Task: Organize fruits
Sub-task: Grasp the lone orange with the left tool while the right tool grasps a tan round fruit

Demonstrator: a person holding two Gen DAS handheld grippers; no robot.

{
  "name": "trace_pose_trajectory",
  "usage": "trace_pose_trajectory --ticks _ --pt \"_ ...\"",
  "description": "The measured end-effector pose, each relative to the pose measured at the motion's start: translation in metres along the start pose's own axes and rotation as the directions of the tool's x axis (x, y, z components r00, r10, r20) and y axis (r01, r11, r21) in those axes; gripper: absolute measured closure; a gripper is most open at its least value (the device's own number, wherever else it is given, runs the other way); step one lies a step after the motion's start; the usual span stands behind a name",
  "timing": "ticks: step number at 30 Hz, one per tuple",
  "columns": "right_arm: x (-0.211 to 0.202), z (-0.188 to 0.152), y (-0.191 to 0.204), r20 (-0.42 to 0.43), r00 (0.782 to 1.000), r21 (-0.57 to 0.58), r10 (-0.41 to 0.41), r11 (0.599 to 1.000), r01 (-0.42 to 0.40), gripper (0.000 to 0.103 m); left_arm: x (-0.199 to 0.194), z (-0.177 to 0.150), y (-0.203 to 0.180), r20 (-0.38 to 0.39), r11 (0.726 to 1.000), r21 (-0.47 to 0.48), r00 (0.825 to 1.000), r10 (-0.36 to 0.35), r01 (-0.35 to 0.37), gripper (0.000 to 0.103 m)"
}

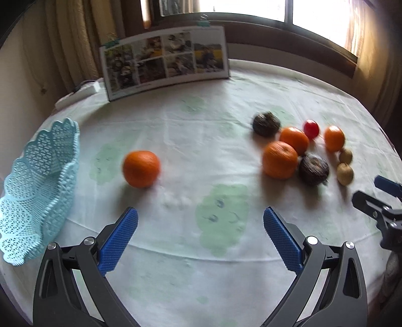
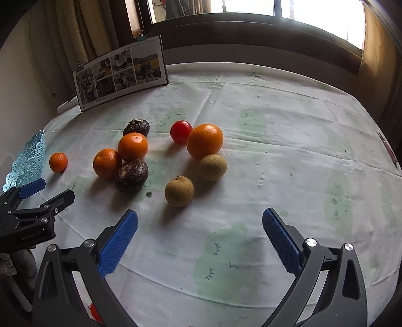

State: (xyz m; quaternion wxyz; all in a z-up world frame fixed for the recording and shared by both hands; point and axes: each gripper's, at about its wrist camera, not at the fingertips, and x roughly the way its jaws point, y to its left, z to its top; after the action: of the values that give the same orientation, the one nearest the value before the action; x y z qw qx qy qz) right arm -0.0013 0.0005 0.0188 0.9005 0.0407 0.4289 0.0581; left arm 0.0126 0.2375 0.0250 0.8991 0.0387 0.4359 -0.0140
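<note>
Round table [image 2: 276,125] with a white tablecloth [image 1: 176,120] that's got faded pale green cloud prints on it, little sleepy eyes drawn on some, plus visible fold creases. At the far edge of the table there's a photo collage board [image 1: 164,59] standing up, tilted back a bit, with teal clips on its top edge. Behind it runs a dark window frame [image 2: 251,27], and the window [image 1: 321,15] is blown out with daylight, brightest toward the right. Beige curtains [image 1: 70,35] hang on the left, and another warm-lit curtain [image 2: 377,45] on the right. A white power strip [image 1: 78,93] sits at the table's far left edge next to a plain cream wall [image 1: 22,83].
</note>
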Motion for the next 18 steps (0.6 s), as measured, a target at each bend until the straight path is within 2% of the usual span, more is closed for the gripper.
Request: trace_pose_trajectory --ticks 4,12,18 --pt "-0.001 0.002 0.002 0.02 0.999 0.011 0.027 1.0 -0.027 0.005 0.005 0.01 0.019 0.009 0.998 -0.037 0.999 0.041 -0.041 0.002" --pt "0.004 0.0 -0.006 0.02 0.999 0.05 0.049 0.997 -0.05 0.005 0.02 0.028 0.028 0.052 0.999 -0.034 0.998 0.02 -0.018 0.002" --pt "0.005 0.0 -0.009 0.028 0.997 0.062 0.067 0.996 -0.069 0.005 0.031 0.033 0.05 0.053 0.996 -0.059 0.996 0.074 -0.07 0.004"
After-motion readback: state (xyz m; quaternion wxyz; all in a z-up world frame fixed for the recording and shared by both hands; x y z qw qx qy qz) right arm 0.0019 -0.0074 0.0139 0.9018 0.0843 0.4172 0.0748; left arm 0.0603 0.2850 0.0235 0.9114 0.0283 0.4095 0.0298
